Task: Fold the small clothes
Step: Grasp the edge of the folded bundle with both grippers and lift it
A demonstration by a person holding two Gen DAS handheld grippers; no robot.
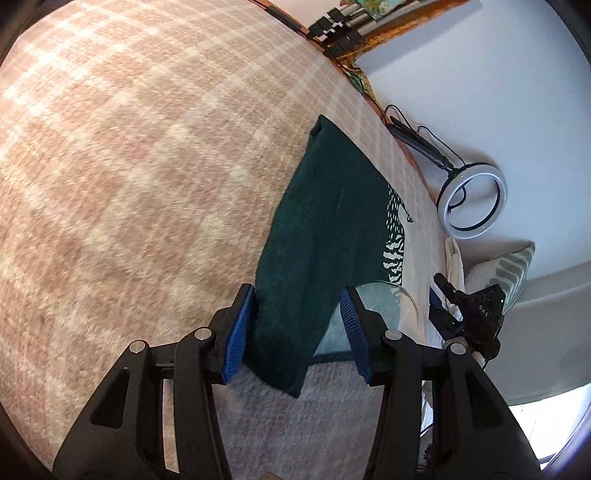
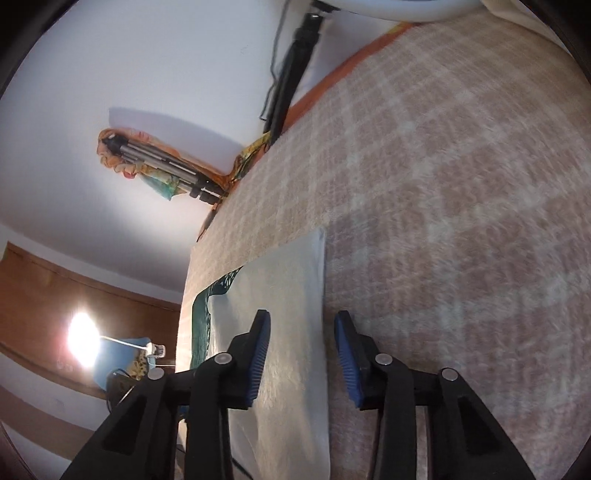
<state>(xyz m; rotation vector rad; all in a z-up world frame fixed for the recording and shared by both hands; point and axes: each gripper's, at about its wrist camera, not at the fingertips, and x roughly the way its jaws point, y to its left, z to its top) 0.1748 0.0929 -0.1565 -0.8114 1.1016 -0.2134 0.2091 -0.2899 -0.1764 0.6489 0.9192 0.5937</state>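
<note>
A small dark green garment (image 1: 325, 206) with a white printed pattern lies flat on the pink plaid blanket (image 1: 129, 166). My left gripper (image 1: 297, 295) stands open astride the garment's near end. The green cloth passes between its blue pads (image 1: 238, 332), and a pale blue part of the garment lies by the right pad. The right wrist view shows the garment's pale side (image 2: 280, 280) with a green border. My right gripper (image 2: 302, 315) is open over it, and the pale cloth's straight edge runs between its pads without being pinched. The right gripper's black body (image 1: 469, 314) appears at the right of the left wrist view.
The blanket (image 2: 461, 184) covers a bed that ends at a white wall. A ring light (image 1: 469, 199) on a black stand and a folded tripod (image 1: 340, 26) lean by the bed's edge. A patterned pillow (image 1: 513, 266) lies to the right. A bright lamp (image 2: 83, 339) glares low on the left.
</note>
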